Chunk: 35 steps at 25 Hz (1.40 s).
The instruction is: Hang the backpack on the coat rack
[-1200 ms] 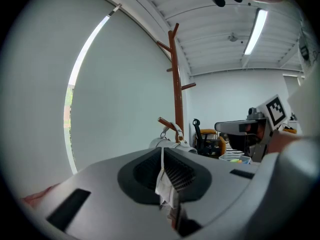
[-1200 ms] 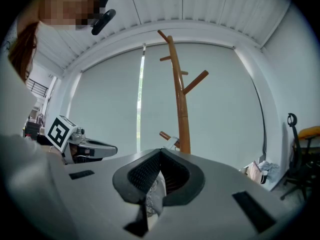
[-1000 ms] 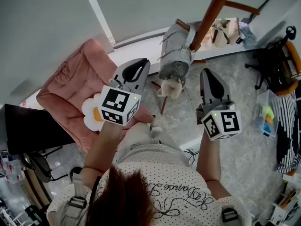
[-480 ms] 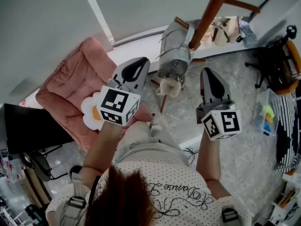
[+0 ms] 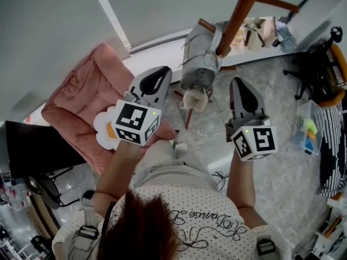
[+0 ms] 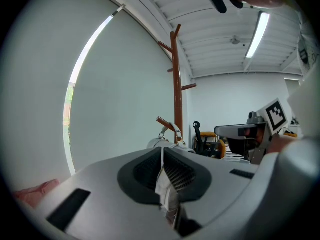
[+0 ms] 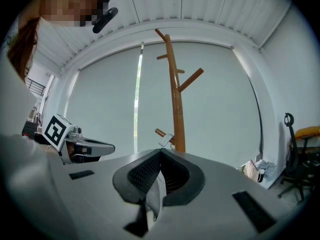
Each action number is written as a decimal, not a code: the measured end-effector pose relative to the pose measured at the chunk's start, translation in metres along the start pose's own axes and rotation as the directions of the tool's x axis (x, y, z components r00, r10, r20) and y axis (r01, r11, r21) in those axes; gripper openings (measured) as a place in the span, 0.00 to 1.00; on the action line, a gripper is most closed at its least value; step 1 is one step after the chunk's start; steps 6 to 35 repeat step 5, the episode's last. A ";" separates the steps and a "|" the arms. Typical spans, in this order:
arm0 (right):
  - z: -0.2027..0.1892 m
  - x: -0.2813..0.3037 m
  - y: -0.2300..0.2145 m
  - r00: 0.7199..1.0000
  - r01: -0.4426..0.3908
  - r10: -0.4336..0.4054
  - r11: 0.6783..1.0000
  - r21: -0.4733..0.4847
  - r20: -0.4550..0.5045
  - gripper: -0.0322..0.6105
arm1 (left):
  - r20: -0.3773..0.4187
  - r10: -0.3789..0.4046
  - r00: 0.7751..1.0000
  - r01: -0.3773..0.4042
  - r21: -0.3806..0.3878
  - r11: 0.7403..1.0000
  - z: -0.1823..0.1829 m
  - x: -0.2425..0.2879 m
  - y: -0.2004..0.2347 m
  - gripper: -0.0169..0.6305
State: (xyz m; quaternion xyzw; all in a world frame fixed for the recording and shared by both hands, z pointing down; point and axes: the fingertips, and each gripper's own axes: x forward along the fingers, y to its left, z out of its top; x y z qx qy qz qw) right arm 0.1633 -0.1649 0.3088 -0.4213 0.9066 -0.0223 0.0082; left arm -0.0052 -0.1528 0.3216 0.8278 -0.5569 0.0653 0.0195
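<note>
Ahead, backpack point(image 5: 196, 61) on coat rack point(image 5: 242, 8), beyond left tongs point(image 5: 162, 70), right tongs point(image 5: 238, 80), both closed empty.

A pale grey marbled floor point(image 5: 271, 191) carries a padded pink fabric chair point(image 5: 81, 99) at the left, a brown wooden coat rack point(image 5: 242, 8) in the middle, and a black wheeled office chair point(image 5: 316, 73) near a clear plastic box point(image 5: 305, 133) at the right.

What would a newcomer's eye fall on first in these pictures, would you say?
Most likely the tall reddish-brown coat rack at top centre of the head view, with the grey backpack hanging by its strap from a low peg. Next, the left gripper and right gripper held side by side before it, both shut and empty, and the pink armchair at the left.
</note>
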 end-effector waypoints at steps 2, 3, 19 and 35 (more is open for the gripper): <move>0.000 0.000 -0.001 1.000 0.005 -0.005 1.000 -0.002 -0.001 0.07 | 0.003 0.004 1.000 -0.004 -0.003 1.000 0.000 0.000 0.001 0.05; 0.000 0.000 -0.002 1.000 0.008 -0.008 1.000 -0.003 -0.001 0.07 | 0.005 0.007 1.000 -0.007 -0.004 1.000 0.000 0.000 0.002 0.05; 0.000 0.001 -0.003 1.000 0.013 -0.013 1.000 -0.005 -0.003 0.07 | 0.009 0.013 1.000 -0.013 -0.005 1.000 0.001 0.000 0.004 0.05; 0.000 0.001 -0.003 1.000 0.013 -0.013 1.000 -0.005 -0.003 0.07 | 0.009 0.013 1.000 -0.013 -0.005 1.000 0.001 0.000 0.004 0.05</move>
